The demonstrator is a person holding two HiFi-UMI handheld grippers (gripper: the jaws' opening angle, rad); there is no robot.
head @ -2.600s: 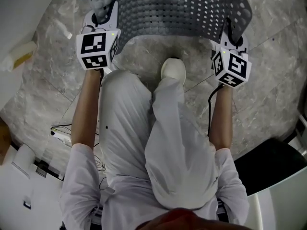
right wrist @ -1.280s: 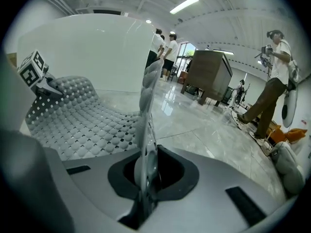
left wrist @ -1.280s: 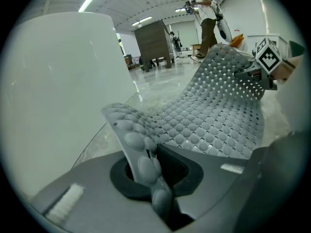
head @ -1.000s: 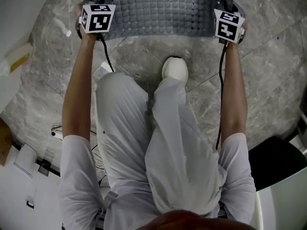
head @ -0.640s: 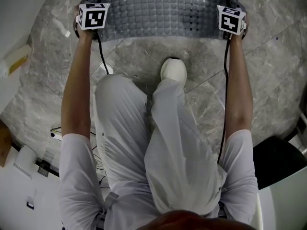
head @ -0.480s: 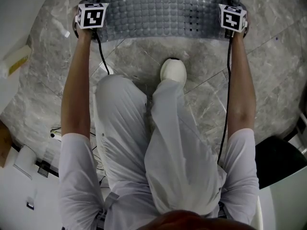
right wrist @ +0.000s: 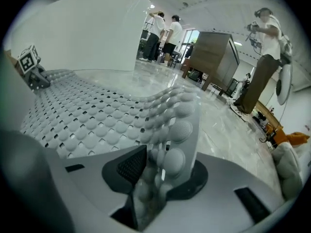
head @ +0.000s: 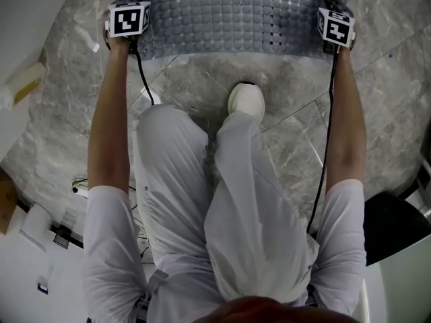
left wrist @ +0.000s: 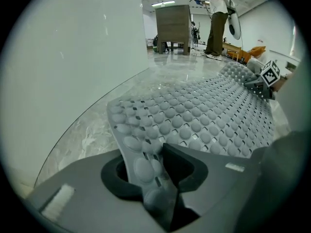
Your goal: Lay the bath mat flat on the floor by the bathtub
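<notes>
The grey studded bath mat (head: 229, 12) lies spread on the marble floor ahead of the person's knees. It sits beside the white curved bathtub wall (left wrist: 68, 57). My left gripper (head: 129, 9) is at the mat's near left corner and my right gripper (head: 335, 15) at its near right corner. In the left gripper view the corner of the mat (left wrist: 146, 149) stands curled up between the opening jaws of the left gripper (left wrist: 146, 171), leaning on the right pad. The right gripper (right wrist: 160, 171) is opening too. The mat's corner (right wrist: 177, 130) is still upright between its pads, and the grip looks loosened.
The person's white shoe (head: 246, 99) stands just behind the mat's near edge. A yellowish object (head: 20, 86) lies at the left, cables (head: 84, 184) at the lower left and a black object (head: 397, 227) at the lower right. A wooden cabinet (right wrist: 214, 57) and people stand far off.
Both grippers have gone forward and down with the mat. The right one has drifted outward to the right. The mat's near edge now lies lower and straighter on the floor.
</notes>
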